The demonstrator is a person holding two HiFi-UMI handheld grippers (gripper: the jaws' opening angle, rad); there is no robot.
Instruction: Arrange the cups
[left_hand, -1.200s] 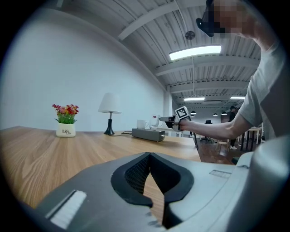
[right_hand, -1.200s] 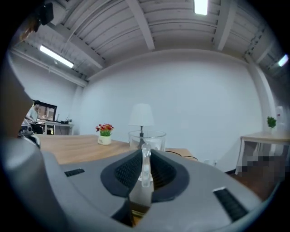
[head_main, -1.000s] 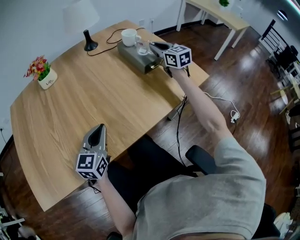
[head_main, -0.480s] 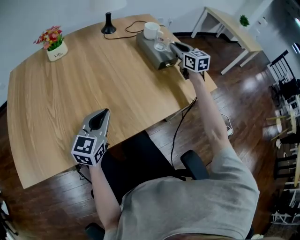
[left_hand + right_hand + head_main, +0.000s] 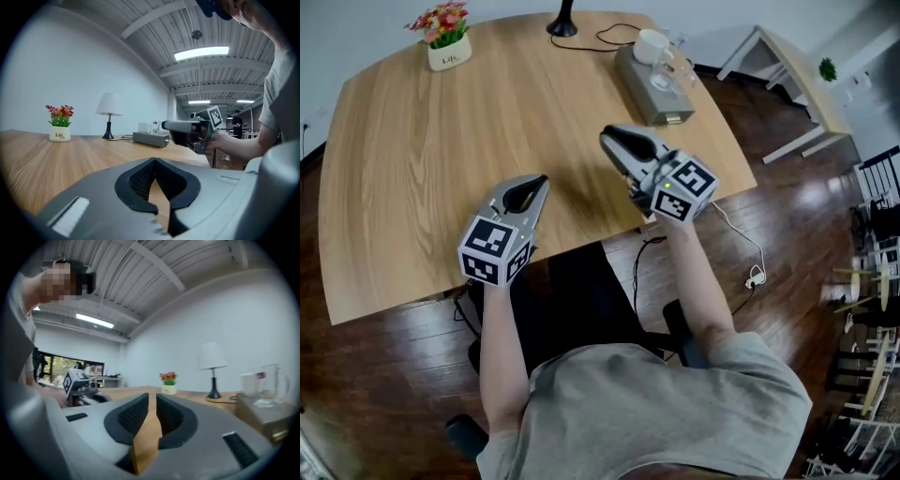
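Observation:
A white cup (image 5: pixel 651 44) and a clear glass cup (image 5: pixel 680 58) stand side by side on a grey box (image 5: pixel 649 86) at the table's far right. The left gripper view shows the same white cup (image 5: pixel 143 127) and glass cup (image 5: pixel 153 126) far off. My right gripper (image 5: pixel 608 139) hovers over the near table edge, well short of the cups. Its jaws have just been closing and are shut with nothing between them. My left gripper (image 5: pixel 540 183) is beside it on the left, shut and empty.
A flower pot (image 5: pixel 448 52) sits at the far left corner of the wooden table (image 5: pixel 441 169). A lamp base (image 5: pixel 563 23) with its cable stands beside the box. A white desk (image 5: pixel 787 66) lies beyond on the dark floor.
My right gripper has drawn back from the cups on the grey box to the near table edge, beside the left gripper. The left gripper has stayed put.

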